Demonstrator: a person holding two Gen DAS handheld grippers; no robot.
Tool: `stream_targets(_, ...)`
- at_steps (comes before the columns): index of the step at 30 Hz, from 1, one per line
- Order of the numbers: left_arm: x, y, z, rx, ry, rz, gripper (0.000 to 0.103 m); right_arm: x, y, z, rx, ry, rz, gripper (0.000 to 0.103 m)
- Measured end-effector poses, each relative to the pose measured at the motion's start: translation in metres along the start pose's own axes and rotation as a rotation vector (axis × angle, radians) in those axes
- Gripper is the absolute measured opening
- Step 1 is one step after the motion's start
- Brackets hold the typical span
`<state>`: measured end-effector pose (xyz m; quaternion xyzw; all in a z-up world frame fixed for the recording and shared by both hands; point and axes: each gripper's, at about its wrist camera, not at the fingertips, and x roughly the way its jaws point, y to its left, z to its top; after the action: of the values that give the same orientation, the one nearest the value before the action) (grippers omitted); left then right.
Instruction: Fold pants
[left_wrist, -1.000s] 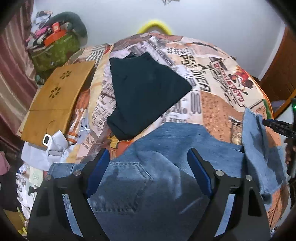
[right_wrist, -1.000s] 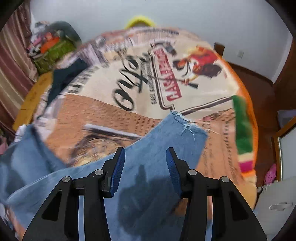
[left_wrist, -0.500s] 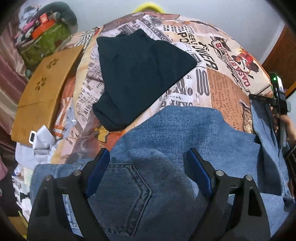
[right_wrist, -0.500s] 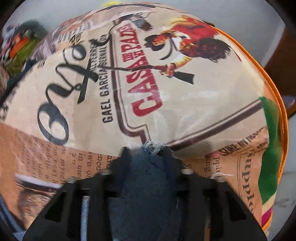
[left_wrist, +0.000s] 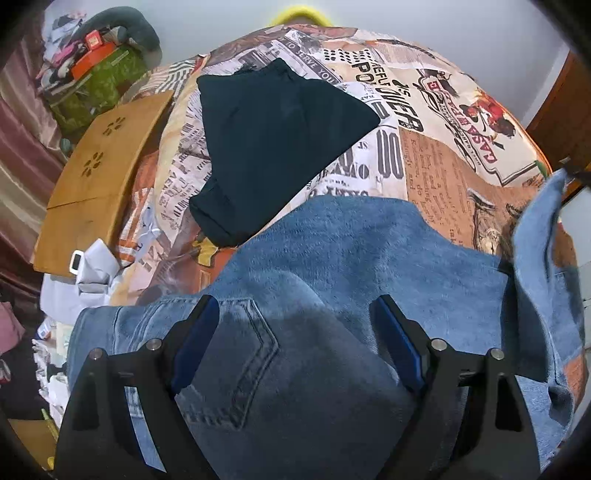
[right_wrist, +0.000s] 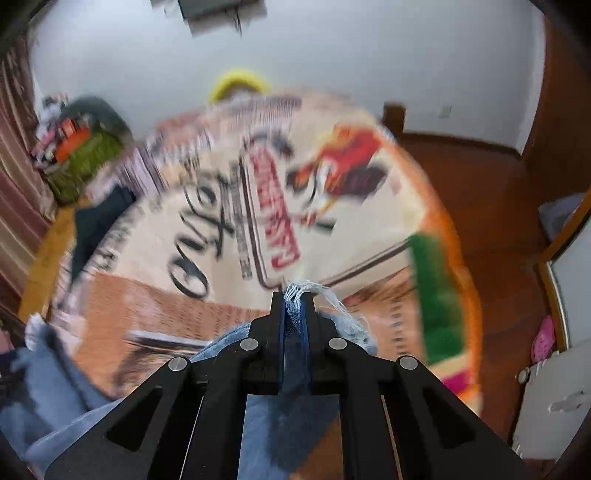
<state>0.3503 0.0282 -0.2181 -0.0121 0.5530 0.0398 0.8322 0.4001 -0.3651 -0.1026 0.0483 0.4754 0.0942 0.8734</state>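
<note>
Blue denim jeans (left_wrist: 354, 258) lie on a bed with a printed cover (left_wrist: 436, 158). In the left wrist view my left gripper (left_wrist: 295, 332) hovers open over the seat of the jeans, its blue pads on either side of a back pocket (left_wrist: 240, 354), gripping nothing. At the right of that view a pant leg (left_wrist: 539, 229) is lifted off the bed. In the right wrist view my right gripper (right_wrist: 294, 301) is shut on the frayed hem (right_wrist: 306, 290) of that leg, and the denim (right_wrist: 280, 424) hangs below the jaws. This view is blurred.
A folded dark garment (left_wrist: 273, 140) lies on the bed beyond the jeans. A wooden board (left_wrist: 99, 177) and a cluttered pile with a green bag (left_wrist: 99, 77) stand at the left. Brown floor (right_wrist: 491, 229) and a white cabinet (right_wrist: 550, 398) lie to the right of the bed.
My right gripper closed on the hem of the pant leg and lifted it off the bed. My left gripper sank slightly toward the seat of the jeans.
</note>
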Motion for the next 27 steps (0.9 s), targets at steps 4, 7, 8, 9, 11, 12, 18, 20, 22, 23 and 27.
stream_targets(4, -0.009, -0.012, -0.011, 0.025, 0.031, -0.040, 0.086, -0.077, -0.011, 0.011, 0.000, -0.106, 0.001, 0.006)
stream_targets(7, -0.012, -0.029, -0.028, 0.070, 0.071, -0.057, 0.086, -0.128, -0.021, 0.002, 0.000, -0.163, 0.004, 0.006)
stream_targets(8, -0.013, -0.036, -0.034, 0.093, 0.069, -0.042, 0.086, -0.135, -0.020, -0.001, -0.002, -0.176, -0.001, 0.006)
stream_targets(9, -0.013, -0.040, -0.037, 0.108, 0.069, -0.034, 0.086, -0.145, -0.023, -0.007, -0.008, -0.184, -0.006, 0.006)
stream_targets(11, -0.013, -0.050, -0.049, 0.133, 0.071, -0.028, 0.086, -0.164, -0.033, -0.028, -0.016, -0.187, -0.029, 0.006)
stream_targets(12, -0.013, -0.053, -0.052, 0.133, 0.064, -0.018, 0.087, -0.164, -0.037, -0.033, -0.014, -0.181, -0.037, 0.007)
stream_targets(18, -0.021, -0.058, -0.063, 0.105, 0.030, -0.012, 0.087, -0.147, -0.068, -0.099, 0.005, -0.047, -0.129, 0.007)
stream_targets(20, -0.024, -0.059, -0.066, 0.114, 0.014, 0.000, 0.087, -0.137, -0.076, -0.121, 0.006, 0.012, -0.159, 0.007)
stream_targets(22, -0.027, -0.059, -0.069, 0.112, 0.007, -0.001, 0.087, -0.129, -0.080, -0.138, 0.002, 0.062, -0.181, 0.008)
stream_targets(23, -0.028, -0.059, -0.070, 0.110, 0.004, -0.004, 0.087, -0.127, -0.080, -0.143, 0.000, 0.080, -0.190, 0.009)
stream_targets(27, -0.031, -0.055, -0.071, 0.091, -0.001, -0.018, 0.087, -0.132, -0.076, -0.156, -0.023, 0.108, -0.239, 0.012)
